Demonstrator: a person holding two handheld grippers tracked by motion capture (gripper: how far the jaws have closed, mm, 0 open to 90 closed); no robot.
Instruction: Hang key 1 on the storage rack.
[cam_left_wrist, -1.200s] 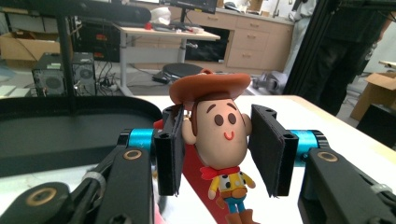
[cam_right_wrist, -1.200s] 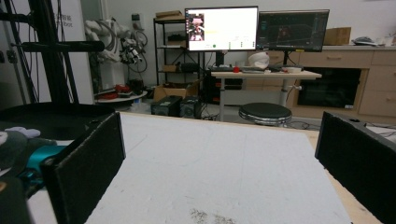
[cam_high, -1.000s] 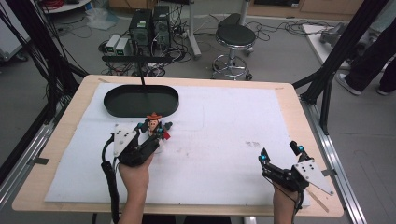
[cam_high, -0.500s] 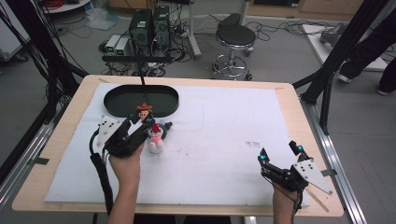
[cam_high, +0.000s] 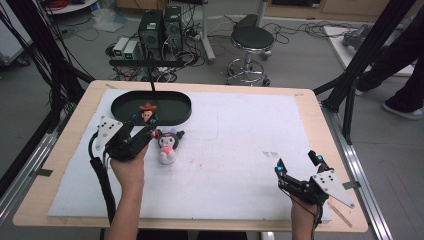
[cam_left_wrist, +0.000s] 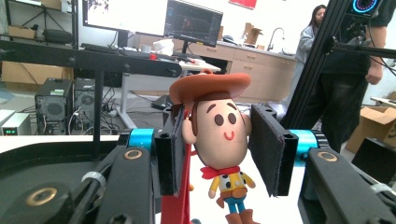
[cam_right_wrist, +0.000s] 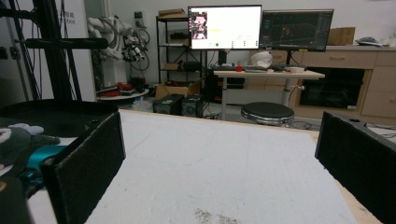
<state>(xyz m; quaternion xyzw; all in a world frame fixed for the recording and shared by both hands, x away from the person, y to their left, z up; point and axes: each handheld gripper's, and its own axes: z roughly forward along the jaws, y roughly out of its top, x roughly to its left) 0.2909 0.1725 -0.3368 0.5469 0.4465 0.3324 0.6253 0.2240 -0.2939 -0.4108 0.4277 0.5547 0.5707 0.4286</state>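
- Carrying the cowboy figurine (cam_left_wrist: 219, 140), clamped in the left tongs (cam_high: 145, 122), at the black oval tray's (cam_high: 120, 102) near rim.
- Right tongs (cam_high: 297, 167) gape empty, resting on the surface (cam_high: 240, 150).
- Next, probably: advance over the tray, then release.

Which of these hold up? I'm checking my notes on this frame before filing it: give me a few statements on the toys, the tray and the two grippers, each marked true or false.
1. The left gripper is shut on the cowboy figure. True.
2. The plush toy lies inside the black tray. False: it lies on the white mat, just in front of the tray.
3. The right gripper holds a toy. False: its jaws are open with nothing between them.
4. The cowboy figure wears a brown hat and a red neckerchief. True.
5. The tray is oval and black. True.
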